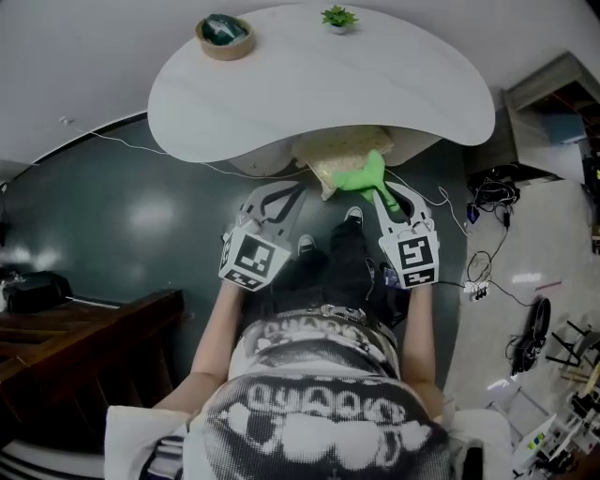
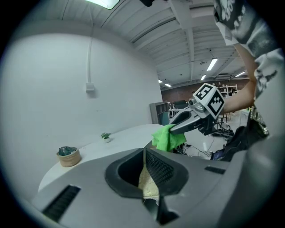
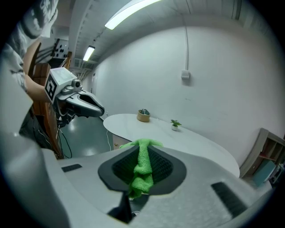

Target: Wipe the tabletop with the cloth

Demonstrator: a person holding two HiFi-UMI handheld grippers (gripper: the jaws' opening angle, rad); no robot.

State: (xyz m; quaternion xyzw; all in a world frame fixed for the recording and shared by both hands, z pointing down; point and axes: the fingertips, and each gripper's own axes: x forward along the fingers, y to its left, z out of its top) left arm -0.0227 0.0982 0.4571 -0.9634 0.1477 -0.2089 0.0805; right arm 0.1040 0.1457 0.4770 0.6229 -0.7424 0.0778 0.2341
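Far left of the tabletop (image 1: 319, 89), near the back rim: woven bowl (image 1: 225, 37).

Left gripper (image 2: 143, 155): jaws brought together at the tips, nothing plainly pinched. Speckled beige surface (image 1: 342, 150) showing through the slit, probably a seat tucked under the table, not certain. Held off the near edge, clear of the top.

Centre: cloth (image 1: 361, 175), green, bunched into a rope. Short of the table's near edge, over the beige surface, not touching the top. Small potted plant (image 1: 338, 17) at the back rim.

Right gripper (image 3: 141, 147): jaws clamped on the cloth, a tuft out past the tips, the tail hanging back between the pads.

Wiping judged not yet begun; the step in hand is getting the cloth onto the surface.
- Carry over the edge and lower until the free tuft lies flat.
- Tilt so that fabric, not jaw tips, meets the top.
- Bunched cloth covers little, so make long overlapping passes.
- Ease round the bowl and plant rather than nudging them.
- Left gripper best held out of the wiping path.
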